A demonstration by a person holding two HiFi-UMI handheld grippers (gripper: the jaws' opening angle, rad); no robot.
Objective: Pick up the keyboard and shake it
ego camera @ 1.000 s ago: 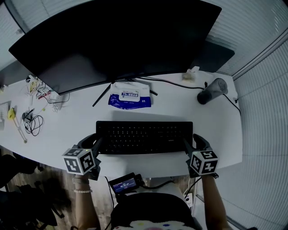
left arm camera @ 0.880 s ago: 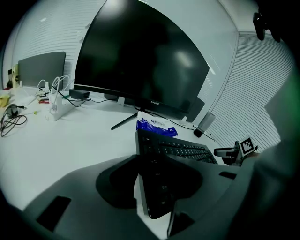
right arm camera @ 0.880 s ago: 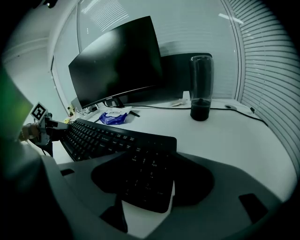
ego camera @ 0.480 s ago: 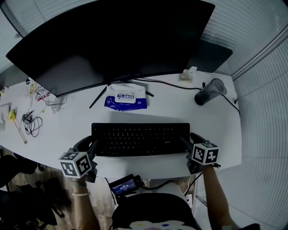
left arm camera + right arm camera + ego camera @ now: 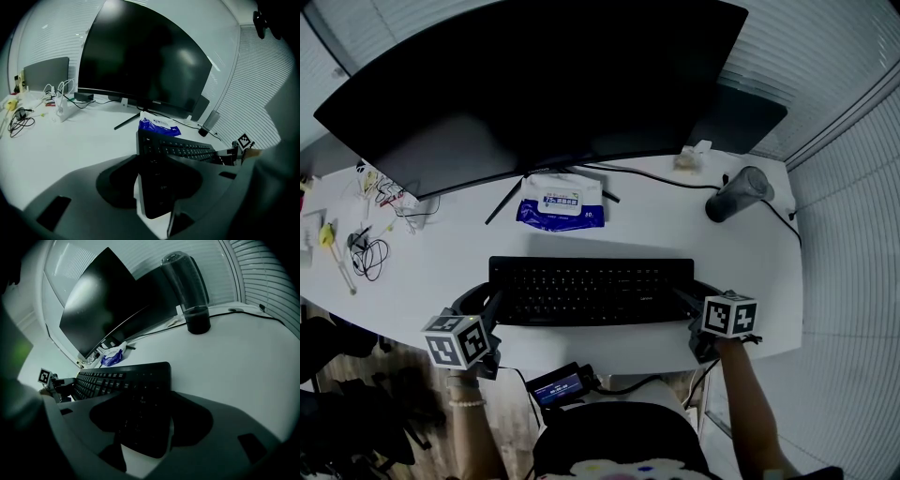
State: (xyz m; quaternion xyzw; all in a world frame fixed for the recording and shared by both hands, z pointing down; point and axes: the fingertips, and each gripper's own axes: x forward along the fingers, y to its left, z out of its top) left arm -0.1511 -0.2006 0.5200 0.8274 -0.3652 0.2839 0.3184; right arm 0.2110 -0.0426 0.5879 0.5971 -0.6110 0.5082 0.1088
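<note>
Between the jaws of the left tongs [image 5: 154, 171] sits the left end of the keyboard [image 5: 591, 289]. The jaws are closed on it, one over the key face and one against the outer edge. A hold at the extreme end leaves the key field clear and, judging from the task, gives leverage for shaking.

From the left tongs the keyboard runs across to the right tongs [image 5: 143, 425]. By its shadow it lies flat on the desk [image 5: 422, 267].

The right tongs straddle the right end. Their jaws have just been opening and now stand spread, with the pads off the casing. A matched hold at both ends would keep the board level.

Keyboard: a black, full-width, low-profile rigid slab, with the number pad at the right tongs' end.
</note>
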